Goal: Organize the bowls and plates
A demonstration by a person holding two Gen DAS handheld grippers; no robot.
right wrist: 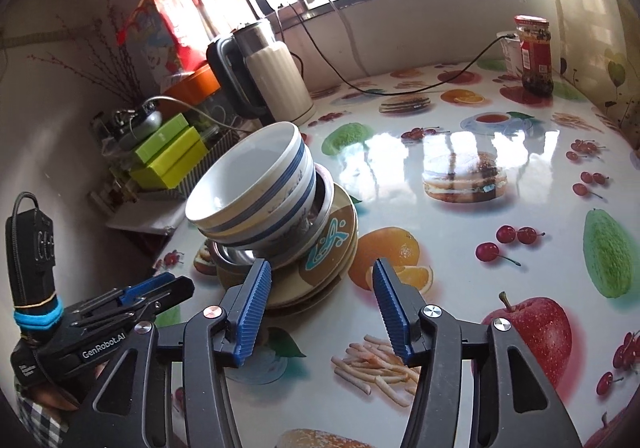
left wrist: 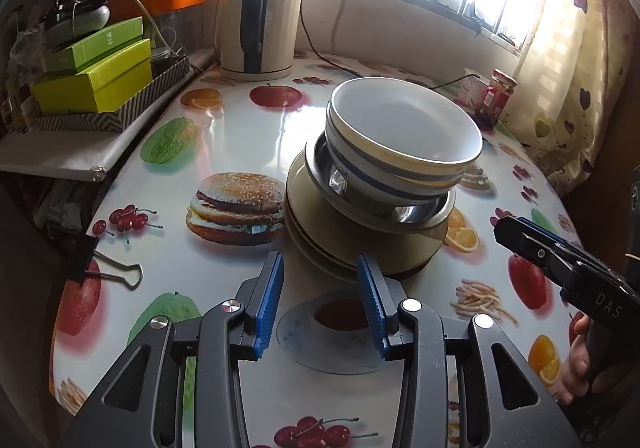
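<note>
Striped bowl [left wrist: 404, 136] tops stacked plates [left wrist: 320, 224] on a tabletop [left wrist: 240, 136]; left tool [left wrist: 320, 300] and right tool [right wrist: 320, 308] both open, empty

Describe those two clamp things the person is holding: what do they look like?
Both are black metal tongs with silver rivets and ribbed blue pads. The left gripper carries "GenRobot.AI" in white on its side, seen from the right wrist view, and a black box with a looped cable, strapped on with blue bands. The right gripper shows "DAS" lettering. A checked sleeve shows below.
</note>
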